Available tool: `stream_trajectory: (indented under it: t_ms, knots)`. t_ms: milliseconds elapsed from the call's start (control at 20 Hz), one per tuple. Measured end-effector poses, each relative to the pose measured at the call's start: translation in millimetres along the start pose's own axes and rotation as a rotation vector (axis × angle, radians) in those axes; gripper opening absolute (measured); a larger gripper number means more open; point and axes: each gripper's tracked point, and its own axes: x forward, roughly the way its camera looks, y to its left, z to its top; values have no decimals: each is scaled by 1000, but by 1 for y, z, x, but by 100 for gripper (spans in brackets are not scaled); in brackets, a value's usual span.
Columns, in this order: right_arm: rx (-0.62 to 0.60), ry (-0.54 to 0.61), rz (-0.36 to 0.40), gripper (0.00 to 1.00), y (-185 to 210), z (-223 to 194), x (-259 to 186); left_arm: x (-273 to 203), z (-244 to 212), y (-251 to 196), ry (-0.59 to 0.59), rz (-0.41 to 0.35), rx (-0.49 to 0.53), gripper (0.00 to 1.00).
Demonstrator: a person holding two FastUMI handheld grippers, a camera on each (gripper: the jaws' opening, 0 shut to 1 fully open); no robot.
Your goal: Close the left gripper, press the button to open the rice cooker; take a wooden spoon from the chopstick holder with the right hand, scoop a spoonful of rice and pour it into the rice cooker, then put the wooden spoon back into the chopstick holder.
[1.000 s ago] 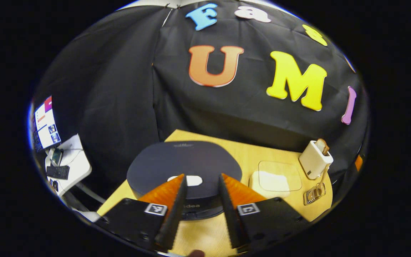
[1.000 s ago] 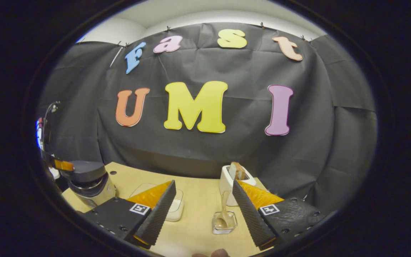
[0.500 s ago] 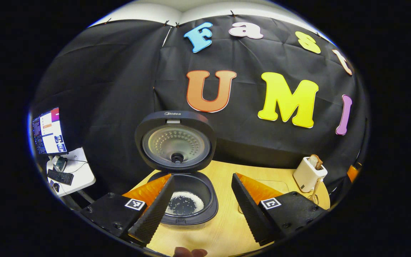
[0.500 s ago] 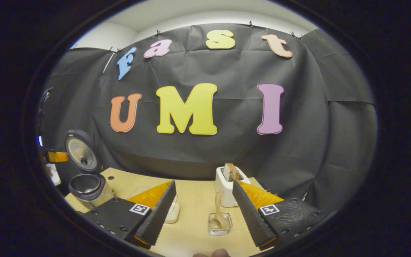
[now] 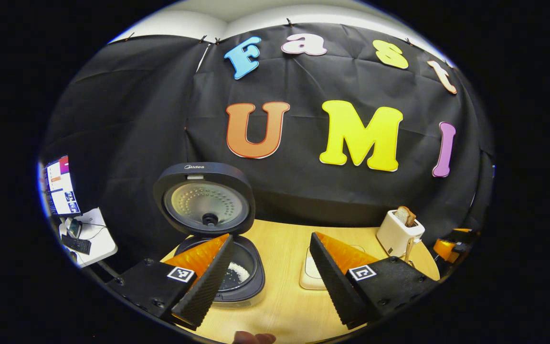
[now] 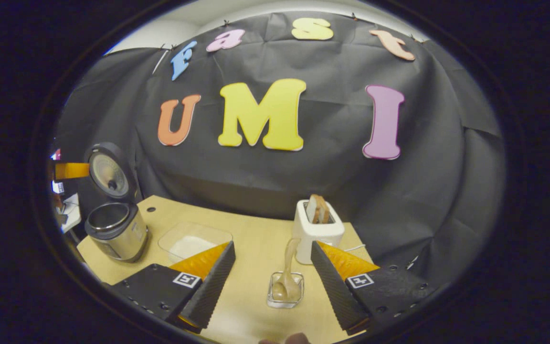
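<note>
Black cloth backs a pale wooden table (image 6: 256, 229), and on it I see the rice cooker (image 5: 217, 267) with its lid (image 5: 204, 199) standing upright and open, inner side toward my left gripper (image 5: 268, 286). A small patch of white rice (image 5: 237, 274) lies at the bottom of the pot. From the left gripper view my 2 fingers are spread wide with nothing between them, hovering above the table just in front of the cooker, the near finger partly hiding its rim.

Beside the cooker sits a shallow clear rice container (image 6: 194, 241), holding white rice. Further along, the wooden spoon (image 6: 287, 272) stands in a small clear chopstick holder (image 6: 284, 294), bowl down, handle leaning up toward a white toaster (image 6: 317, 229) with a slice of bread (image 6: 317, 210) in its slot.

My right gripper (image 6: 270, 282) is likewise spread open and empty, hanging over the table with the holder and spoon seen between its 2 fingers, not touching them. At the far left of the left gripper view I see a side desk (image 5: 91, 239) with a monitor (image 5: 61, 186) and a keyboard (image 5: 75, 243).
</note>
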Motion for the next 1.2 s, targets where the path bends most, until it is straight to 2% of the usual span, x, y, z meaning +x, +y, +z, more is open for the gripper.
stream_trajectory:
  t_ms: [250, 450, 650, 700, 900, 1000, 1050, 1100, 1200]
  knots:
    - [2, 119, 39, 95, -20, -35, 53, -7, -2, -14, 5, 7, 10, 100]
    - [-20, 194, 81, 98, -31, -61, 95, -10, -2, -14, 3, 54, 23, 100]
    - [65, 269, 142, 95, -30, -84, 126, -17, -10, -19, 27, 100, 3, 100]
    - [83, 281, 153, 98, -30, -88, 134, -17, -14, -24, 43, 101, -20, 100]
    - [127, 330, 186, 90, -27, -100, 160, -23, -24, -40, 81, 111, -56, 100]
    - [129, 360, 197, 77, -22, -109, 170, -28, -21, -38, 78, 128, -47, 100]
    - [134, 374, 206, 62, -20, -110, 171, -29, -20, -36, 77, 137, -42, 100]
    - [144, 376, 214, 67, -17, -110, 173, -29, -20, -35, 74, 145, -38, 100]
    - [153, 385, 220, 41, -14, -111, 172, -29, -19, -34, 77, 153, -41, 100]
